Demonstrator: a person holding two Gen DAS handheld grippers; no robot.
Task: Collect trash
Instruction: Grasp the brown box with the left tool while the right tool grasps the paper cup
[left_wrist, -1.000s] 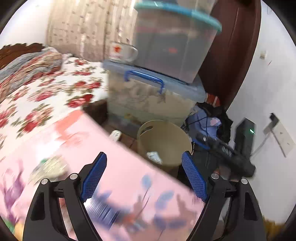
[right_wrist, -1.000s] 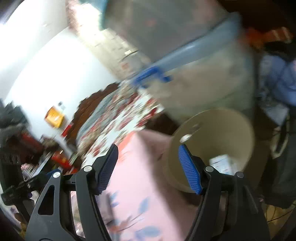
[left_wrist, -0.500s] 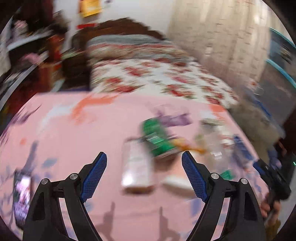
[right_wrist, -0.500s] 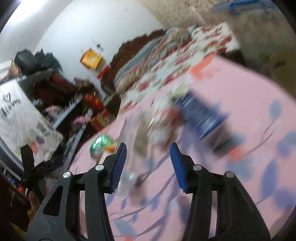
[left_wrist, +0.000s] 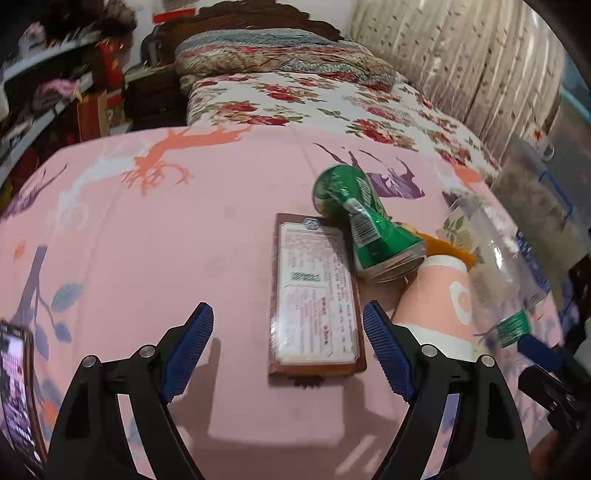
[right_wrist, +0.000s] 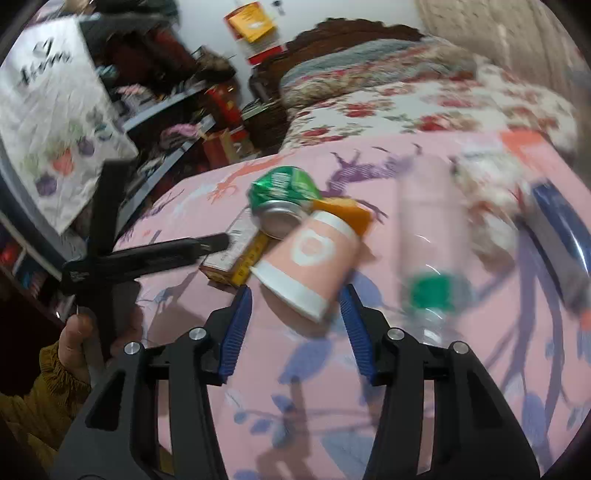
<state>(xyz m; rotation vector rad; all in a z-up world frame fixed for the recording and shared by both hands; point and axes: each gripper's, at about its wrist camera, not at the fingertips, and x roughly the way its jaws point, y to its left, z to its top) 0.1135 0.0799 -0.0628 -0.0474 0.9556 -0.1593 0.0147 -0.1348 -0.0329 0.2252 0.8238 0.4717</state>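
The left wrist view alone shows a phone (left_wrist: 16, 387) at the lower left edge of the frame, lying on the pink tabletop (left_wrist: 147, 258), and the printed top face of the flat box (left_wrist: 316, 295) at centre. The right wrist view alone shows the person's left hand (right_wrist: 92, 332) at lower left, gripping the handle of the left gripper, and a dark blue packet (right_wrist: 561, 240) (badly blurred) at the right edge.

Both views share the trash pile. The green can (left_wrist: 364, 225) lies on its side, touching the upper right corner of the box, with an orange scrap (left_wrist: 448, 247) just behind it. The cup (left_wrist: 439, 306), pink with white bands, lies tipped over just right of the box, its base end touching the can. The clear bottle (left_wrist: 502, 266) with a green cap lies to the right of the cup.

The left gripper (left_wrist: 288, 347) has its jaws spread wide and holds nothing; the near end of the box lies between the pads. The right gripper (right_wrist: 295, 325) has its jaws open a moderate way and also empty, with the rim end of the cup (right_wrist: 306, 266) just beyond and between the tips; whether they touch it I cannot tell.
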